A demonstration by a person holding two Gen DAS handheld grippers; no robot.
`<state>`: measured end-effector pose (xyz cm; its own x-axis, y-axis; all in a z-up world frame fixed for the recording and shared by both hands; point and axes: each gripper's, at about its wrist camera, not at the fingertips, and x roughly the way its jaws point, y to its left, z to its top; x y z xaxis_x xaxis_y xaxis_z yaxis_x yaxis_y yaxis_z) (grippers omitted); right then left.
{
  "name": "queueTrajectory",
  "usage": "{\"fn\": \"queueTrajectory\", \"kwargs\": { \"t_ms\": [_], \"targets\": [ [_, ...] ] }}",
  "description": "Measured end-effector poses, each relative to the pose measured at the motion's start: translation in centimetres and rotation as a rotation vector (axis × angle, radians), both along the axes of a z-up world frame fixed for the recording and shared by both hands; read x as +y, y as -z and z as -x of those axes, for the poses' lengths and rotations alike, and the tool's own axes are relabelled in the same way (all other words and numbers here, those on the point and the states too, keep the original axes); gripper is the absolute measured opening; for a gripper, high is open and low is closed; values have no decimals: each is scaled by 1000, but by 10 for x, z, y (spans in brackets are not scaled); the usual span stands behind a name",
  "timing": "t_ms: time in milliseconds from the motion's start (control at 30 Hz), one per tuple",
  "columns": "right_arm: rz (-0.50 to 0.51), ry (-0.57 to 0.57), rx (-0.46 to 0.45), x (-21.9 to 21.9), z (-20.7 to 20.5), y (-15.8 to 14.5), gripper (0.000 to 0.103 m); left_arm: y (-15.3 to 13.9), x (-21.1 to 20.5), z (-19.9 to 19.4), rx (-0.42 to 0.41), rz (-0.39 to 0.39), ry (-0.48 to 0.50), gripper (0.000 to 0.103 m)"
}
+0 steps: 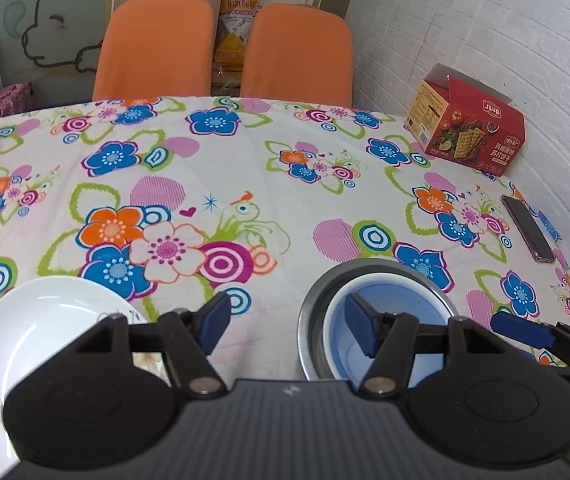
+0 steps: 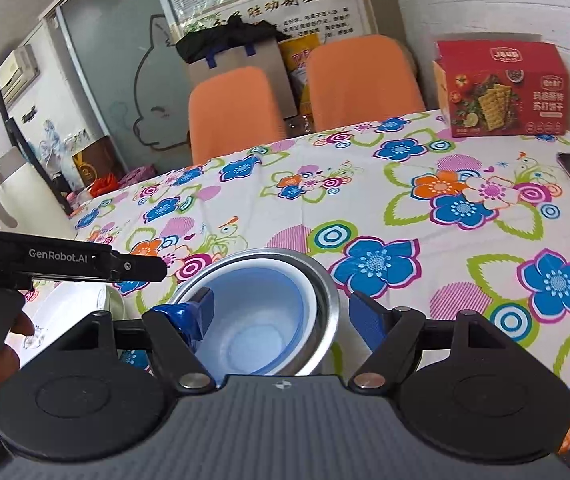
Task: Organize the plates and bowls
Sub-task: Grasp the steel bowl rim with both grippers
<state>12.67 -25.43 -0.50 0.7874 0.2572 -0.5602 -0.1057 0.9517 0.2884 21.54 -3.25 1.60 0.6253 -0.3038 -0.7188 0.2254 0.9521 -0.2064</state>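
Both claws sitting wide and empty, right claw (image 2: 281,314) straddling nested bowls (image 2: 261,312); next likely closing on rim, left claw (image 1: 289,326) idling by plate (image 1: 41,320).

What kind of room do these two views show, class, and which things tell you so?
Probably a home dining area: a table under a flowered tablecloth, two orange chairs pushed in behind it, and a cracker box by the wall.
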Motion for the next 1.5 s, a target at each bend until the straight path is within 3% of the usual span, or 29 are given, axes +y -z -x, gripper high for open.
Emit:
{"fn": "queueTrajectory", "kwargs": {
  "t_ms": [167, 433, 600, 833, 1067, 1233, 1500],
  "targets": [
    [-17, 24, 31, -4, -4, 12, 61, 9, 2, -6, 29, -5, -10, 63],
    [61, -16, 63, 3, -24, 19, 61, 14, -5, -17, 65, 36, 48, 66],
    [127, -37, 92, 10, -39, 28, 61, 27, -22, -26, 80, -46, 79, 66],
    [155, -64, 157, 18, -50, 44, 62, 47, -34, -32, 123, -82, 105, 66],
    [229, -79, 125, 30, -44, 49, 64, 56, -40, -29, 134, -114, 112, 67],
    [214, -63, 87, 28, -40, 52, 65, 56, -43, -26, 122, -122, 115, 67],
    [209, -46, 120, 30, -36, 49, 65, 58, -44, -26, 116, -132, 124, 68]
  ]
}}
